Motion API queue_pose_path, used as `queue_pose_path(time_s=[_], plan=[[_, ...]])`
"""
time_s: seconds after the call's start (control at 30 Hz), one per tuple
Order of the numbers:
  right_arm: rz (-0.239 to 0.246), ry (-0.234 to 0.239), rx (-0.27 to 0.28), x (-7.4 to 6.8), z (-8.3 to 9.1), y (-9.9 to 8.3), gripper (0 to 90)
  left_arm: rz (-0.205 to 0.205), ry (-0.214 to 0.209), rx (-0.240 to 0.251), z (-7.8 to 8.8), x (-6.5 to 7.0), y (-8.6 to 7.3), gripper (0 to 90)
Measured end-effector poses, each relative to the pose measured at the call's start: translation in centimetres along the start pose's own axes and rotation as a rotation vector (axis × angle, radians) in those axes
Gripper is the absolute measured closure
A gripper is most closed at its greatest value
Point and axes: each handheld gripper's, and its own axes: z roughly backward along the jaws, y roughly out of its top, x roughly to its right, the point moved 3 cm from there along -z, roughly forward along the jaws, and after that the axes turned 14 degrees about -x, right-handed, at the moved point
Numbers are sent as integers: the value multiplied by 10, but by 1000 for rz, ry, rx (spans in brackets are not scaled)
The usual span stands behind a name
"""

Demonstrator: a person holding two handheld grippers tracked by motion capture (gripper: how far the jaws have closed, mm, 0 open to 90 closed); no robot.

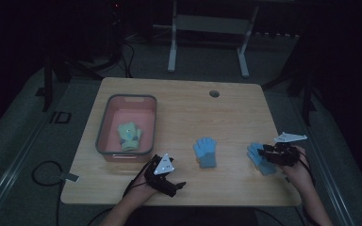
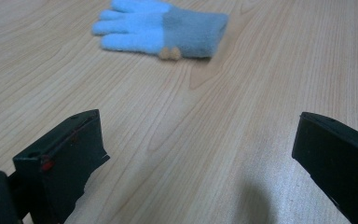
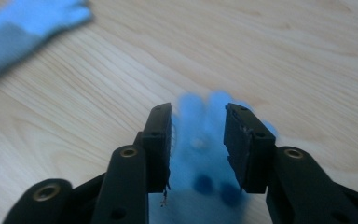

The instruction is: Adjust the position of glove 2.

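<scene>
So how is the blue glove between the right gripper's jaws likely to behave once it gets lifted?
The blue glove looks like fuzzy knit lying flat on the table, so it will probably droop limply from the right gripper. It likely weighs little. Its soft pile should resist slipping, though a pinch on one layer might let it sag.

Stuff around you, off to the side of what you're handling: wooden bench point(image 1: 184, 99), light grain, round grommet hole point(image 1: 214, 93) near far edge. Pink bin with grey rim point(image 1: 107, 113) on your left half of bench, pale green glove point(image 1: 129, 136) lying flat inside it. Floor is grey carpet point(image 1: 23, 136), black cable loop point(image 1: 45, 172) left of bench. White frame legs point(image 1: 172, 52) standing beyond far edge, background pretty dark.
</scene>
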Motion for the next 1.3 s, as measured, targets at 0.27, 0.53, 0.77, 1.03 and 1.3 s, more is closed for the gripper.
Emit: queue_pose_path(time_s=[0.27,0.53,0.77,1.03,1.3], plan=[[13,25,-68,5,-24,-17,600,-2,0,1,0,0,0,22],[-20,-6,-76,-2,-24,-15,825,0,1,1,1,-1,0,22],[-95,-12,-31,-12,-12,-4,844,2,2,1,1,-1,0,21],[-155,-46,80,-54,19,39,844,3,8,8,1,-1,-1,21],[-235,-66,114,-78,11,62,844,-18,18,16,2,0,-1,21]])
